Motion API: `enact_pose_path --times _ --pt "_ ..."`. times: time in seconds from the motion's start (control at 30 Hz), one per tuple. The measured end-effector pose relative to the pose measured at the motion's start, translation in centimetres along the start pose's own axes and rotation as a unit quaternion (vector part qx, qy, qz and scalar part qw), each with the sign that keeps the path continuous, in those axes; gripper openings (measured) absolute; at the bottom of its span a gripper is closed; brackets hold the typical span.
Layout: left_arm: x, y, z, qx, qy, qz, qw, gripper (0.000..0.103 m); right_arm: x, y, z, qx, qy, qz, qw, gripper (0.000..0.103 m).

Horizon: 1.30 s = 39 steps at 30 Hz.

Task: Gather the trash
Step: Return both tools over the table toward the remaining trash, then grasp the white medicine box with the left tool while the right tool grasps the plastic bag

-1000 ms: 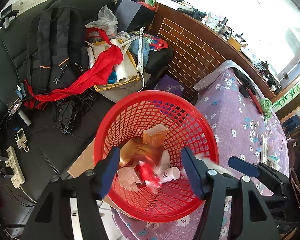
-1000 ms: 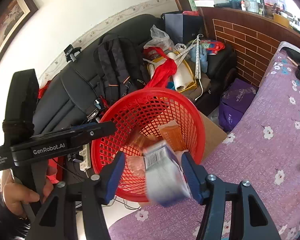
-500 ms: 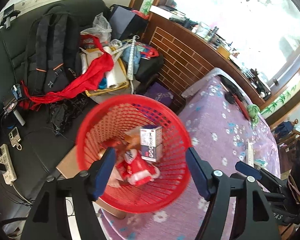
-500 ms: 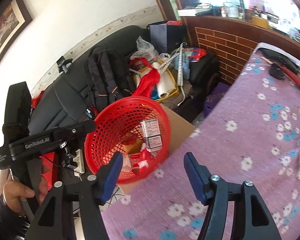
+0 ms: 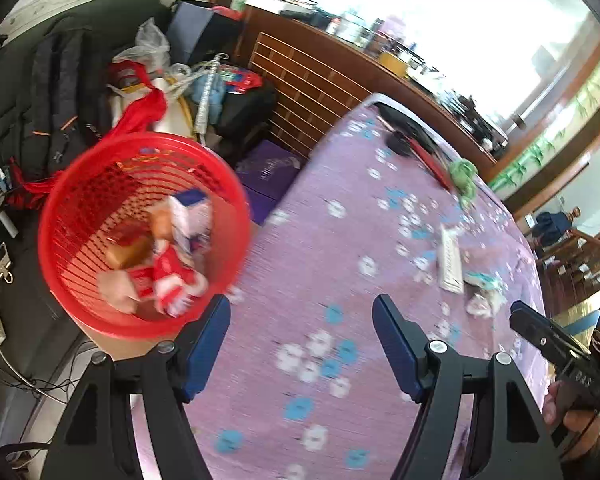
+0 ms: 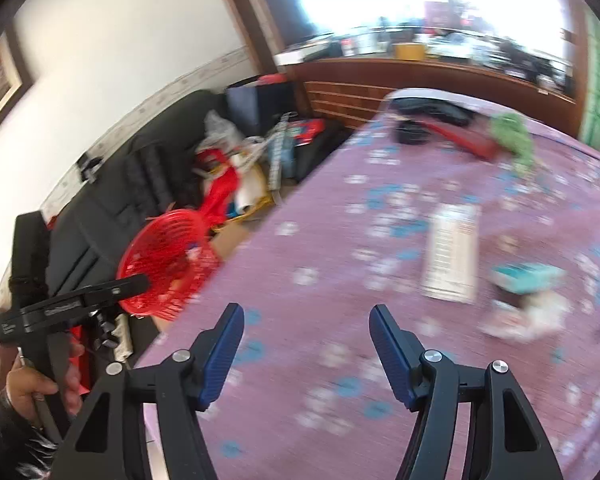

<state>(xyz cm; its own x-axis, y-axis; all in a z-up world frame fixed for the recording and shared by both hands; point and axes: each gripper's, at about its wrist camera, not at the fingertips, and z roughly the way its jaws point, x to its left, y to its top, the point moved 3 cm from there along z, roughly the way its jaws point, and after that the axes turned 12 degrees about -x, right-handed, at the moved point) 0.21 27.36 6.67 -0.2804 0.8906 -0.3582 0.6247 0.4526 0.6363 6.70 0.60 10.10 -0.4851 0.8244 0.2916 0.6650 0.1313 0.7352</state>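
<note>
Ahead-right of R tongs [image 6: 306, 350]: trash [image 6: 524, 314], apart.

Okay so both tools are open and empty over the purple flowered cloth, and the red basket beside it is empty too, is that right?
Not quite. The red basket is not empty: the left wrist view shows a white and blue carton and red wrappers inside it. The rest holds: the left tool and right tool are open and empty over the purple flowered cloth.

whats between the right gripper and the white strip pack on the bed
Only bare purple flowered bedspread: in the right wrist view nothing lies between the open right gripper and the white strip pack.
</note>
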Motion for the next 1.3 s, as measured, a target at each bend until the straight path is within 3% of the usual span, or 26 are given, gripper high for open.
enact_pose_path --times 0.17,0.37,0.57,0.63,0.77,0.87,1.1,1.3 --pt "-4.1 -2.0 0.2 0.005 -0.004 0.011 0.9999 0.074 -7.3 -0.6 -3.8 -0.012 -0.036 0.031 0.999 0.069" --pt "-9.1 -4.5 0.7 0.004 -0.005 0.018 0.9998 0.074 -12.6 -1.7 -7.2 -0.022 -0.046 0.047 0.998 0.069" --pt "-12.7 -6.4 0.8 0.006 -0.003 0.028 0.9996 0.080 -14.9 -3.0 -9.1 -0.025 -0.036 0.045 0.998 0.070" --pt "-13.9 -6.8 0.9 0.010 -0.001 0.033 0.9994 0.085 -15.4 -3.4 -9.5 -0.025 -0.032 0.052 0.998 0.081" --pt "-15.4 -6.7 1.0 0.012 0.005 0.043 0.9990 0.087 -16.5 -3.5 -10.0 -0.031 -0.028 0.050 0.998 0.086" --pt "-16.0 -6.7 0.7 0.012 0.011 0.050 0.9986 0.091 -17.5 -3.7 -9.9 -0.034 -0.032 0.061 0.997 0.100" --pt "-16.4 -6.1 2.7 0.040 0.027 0.065 0.9967 0.091 -18.9 -4.1 -8.2 -0.016 -0.033 0.077 0.996 0.101" --pt "-19.7 -4.4 7.6 0.063 0.012 0.117 0.9910 0.091 -19.9 -3.7 -7.2 -0.019 -0.047 0.096 0.994 0.100"
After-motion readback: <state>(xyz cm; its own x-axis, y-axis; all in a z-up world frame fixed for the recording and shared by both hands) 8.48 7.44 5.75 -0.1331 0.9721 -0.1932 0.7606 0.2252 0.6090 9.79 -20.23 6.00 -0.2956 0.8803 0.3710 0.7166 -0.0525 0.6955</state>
